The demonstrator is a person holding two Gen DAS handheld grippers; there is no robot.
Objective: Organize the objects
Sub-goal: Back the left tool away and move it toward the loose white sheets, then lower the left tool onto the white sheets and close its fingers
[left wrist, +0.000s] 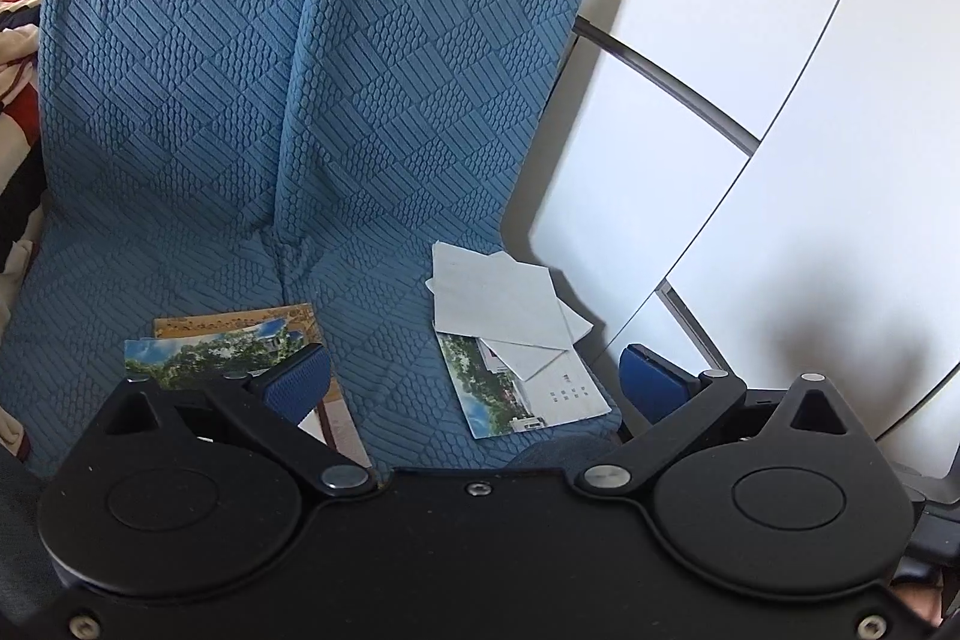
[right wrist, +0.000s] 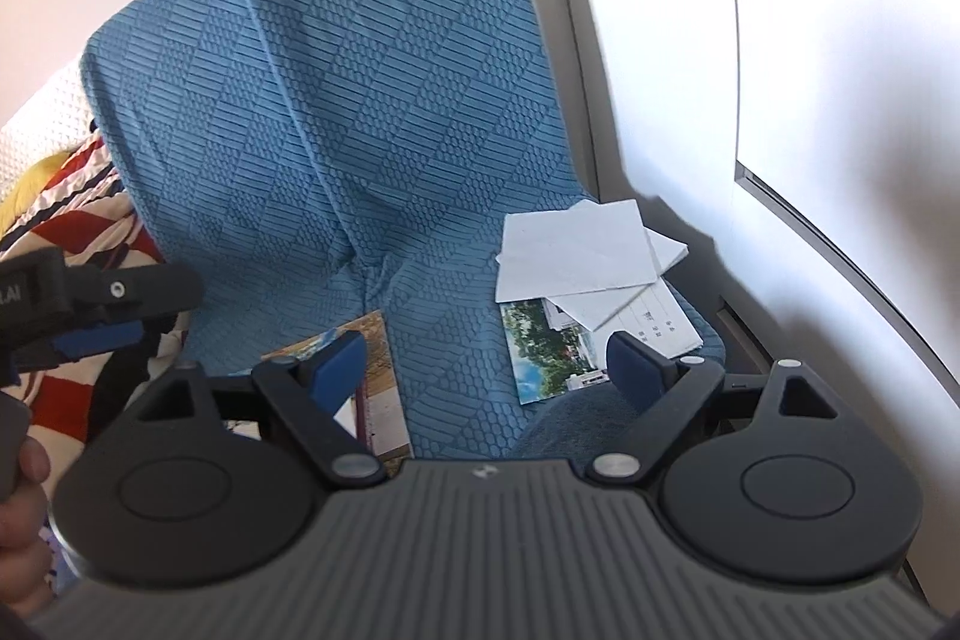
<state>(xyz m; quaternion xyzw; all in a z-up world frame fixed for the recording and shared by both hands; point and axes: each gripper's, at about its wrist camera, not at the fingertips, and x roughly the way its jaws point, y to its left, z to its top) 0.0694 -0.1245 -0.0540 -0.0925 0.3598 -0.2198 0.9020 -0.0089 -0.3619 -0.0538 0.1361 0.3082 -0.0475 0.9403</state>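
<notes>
1. Left wrist view: your left gripper (left wrist: pixel 474 376) is spread wide, gripping nothing, above the blue seat cover (left wrist: pixel 396 388).
2. Loose cards and papers (left wrist: pixel 510 322) lie at one o'clock; the picture cards (left wrist: pixel 222 346) sit at ten o'clock.
3. Right wrist view: your right gripper (right wrist: pixel 486 358) gapes wide, empty too.

The left gripper (left wrist: pixel 474 382) has its jaws spread wide, blue pads (left wrist: pixel 297 379) at about 8 and 4 o'clock of its own view, nothing between them. The right gripper (right wrist: pixel 486 367) is likewise spread wide and holds nothing. In the right wrist view the left gripper (right wrist: pixel 90 316) shows at 9 o'clock, with the person's left hand (right wrist: pixel 24 508) gripping below it.
</notes>
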